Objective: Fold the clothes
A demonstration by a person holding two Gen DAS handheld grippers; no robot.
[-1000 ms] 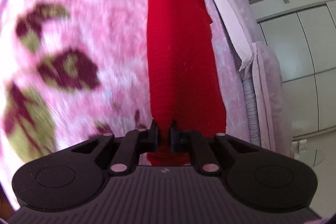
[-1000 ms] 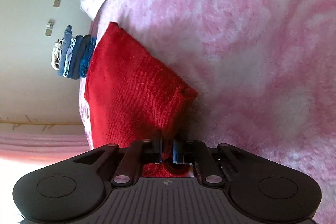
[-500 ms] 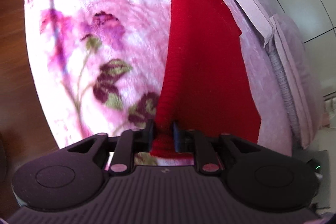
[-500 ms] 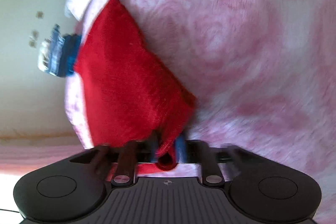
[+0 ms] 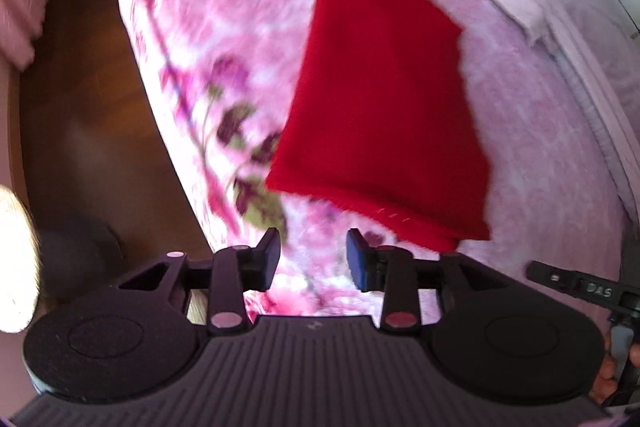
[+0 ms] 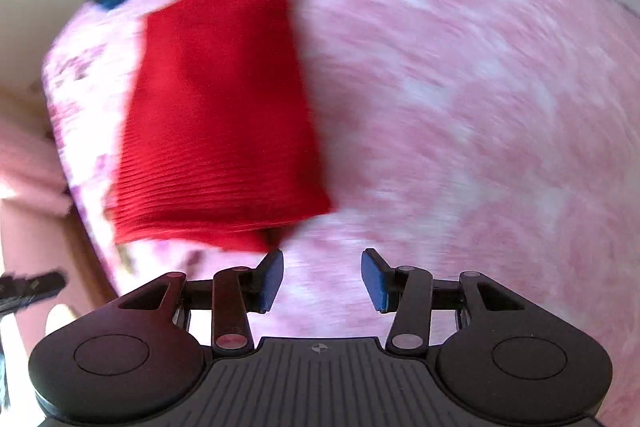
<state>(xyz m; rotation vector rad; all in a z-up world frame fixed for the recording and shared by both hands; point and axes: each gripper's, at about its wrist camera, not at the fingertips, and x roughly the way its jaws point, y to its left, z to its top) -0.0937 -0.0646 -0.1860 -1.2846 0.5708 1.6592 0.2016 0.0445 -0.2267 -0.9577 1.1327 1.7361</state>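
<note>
The red sweater (image 5: 384, 107) lies folded flat on the bed (image 6: 480, 87), both grippers (image 5: 313, 254) (image 6: 322, 277) wide open, holding nothing

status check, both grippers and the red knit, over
Left gripper open, empty. Right gripper open, empty. Red knit folded, lying flat on pink blanket, free of both. Nothing in the way.

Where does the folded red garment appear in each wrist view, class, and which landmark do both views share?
Left wrist view: the red garment lies right of centre, beyond the open left gripper.
Right wrist view: the red garment lies left of centre, beyond the open right gripper.
Shared landmark: the pink blanket beneath it.
</note>
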